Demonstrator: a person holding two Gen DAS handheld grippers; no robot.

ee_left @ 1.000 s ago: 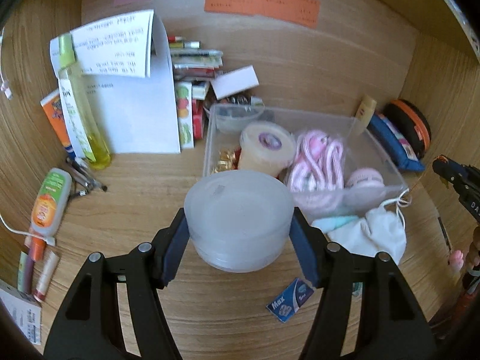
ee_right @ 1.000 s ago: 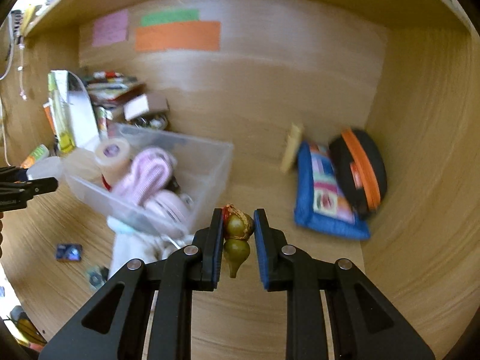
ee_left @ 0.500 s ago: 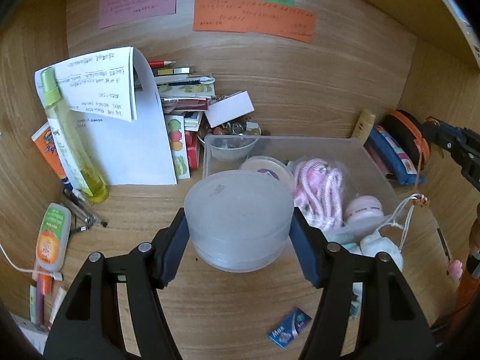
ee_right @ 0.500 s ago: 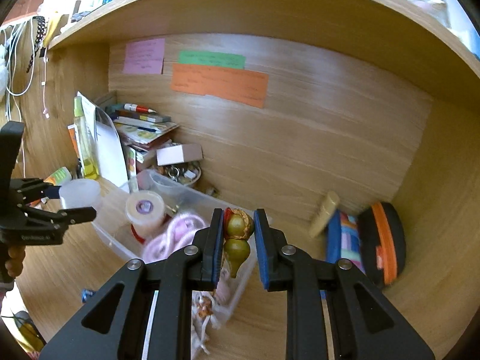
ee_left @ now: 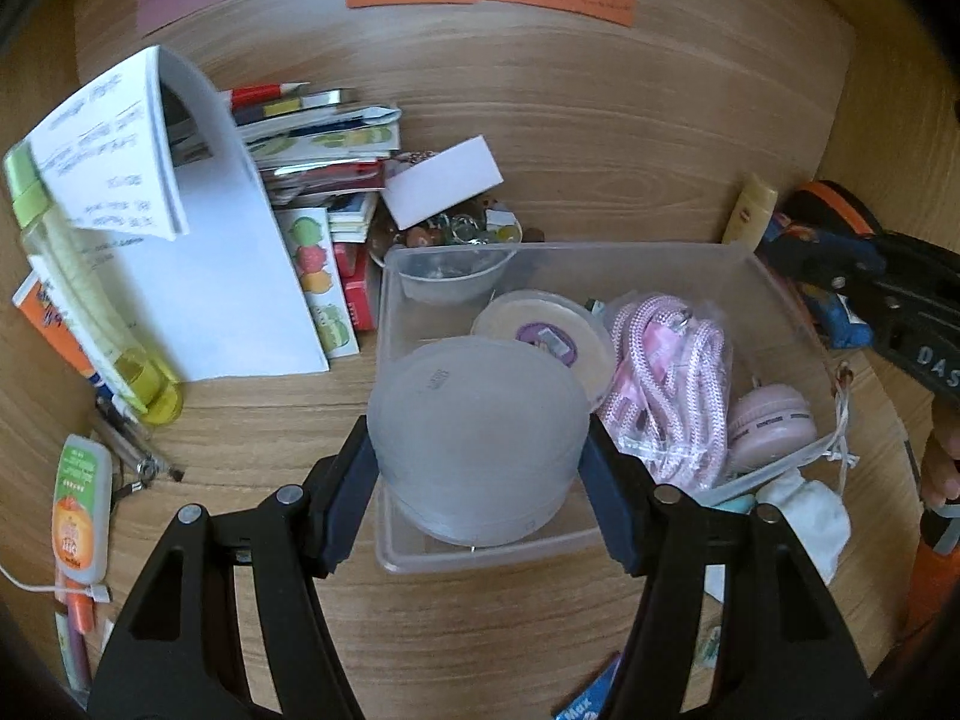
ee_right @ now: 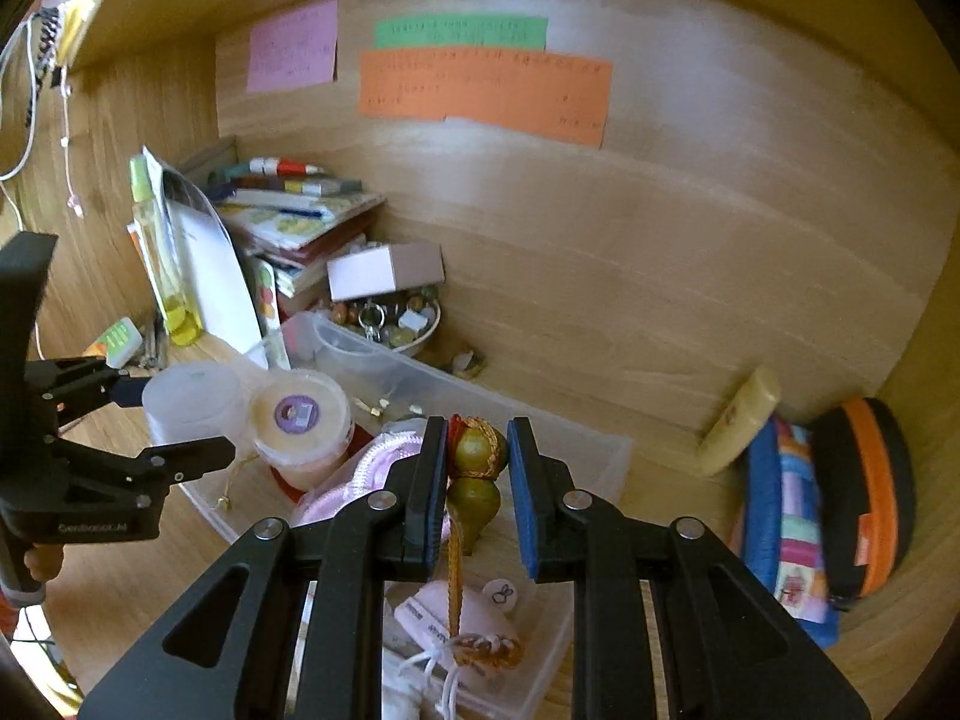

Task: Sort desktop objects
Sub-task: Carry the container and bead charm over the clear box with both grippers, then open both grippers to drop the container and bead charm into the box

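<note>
My left gripper [ee_left: 480,468] is shut on a frosted round plastic tub [ee_left: 477,438] and holds it over the near left corner of the clear plastic bin [ee_left: 774,276]. In the right wrist view the tub [ee_right: 192,399] sits beside a cream jar with a purple label [ee_right: 300,420]. My right gripper [ee_right: 477,489] is over the bin [ee_right: 612,450]. Its jaws stand a little apart around a green-gold gourd charm [ee_right: 477,474], whose cord hangs down to a knot [ee_right: 486,648]. The gourd touches the left pad; a small gap shows at the right pad.
The bin holds pink rope [ee_left: 672,372], a pink round case [ee_left: 771,426] and a small clear bowl [ee_left: 450,276]. Papers, books [ee_left: 312,138], a yellow bottle [ee_left: 90,312] and tubes lie left. A blue pouch [ee_right: 786,528] and orange-black case [ee_right: 870,492] lie right.
My left gripper moved forward, bringing the tub over the bin's near corner. My right gripper moved over the bin and its jaws have opened slightly around the gourd.
</note>
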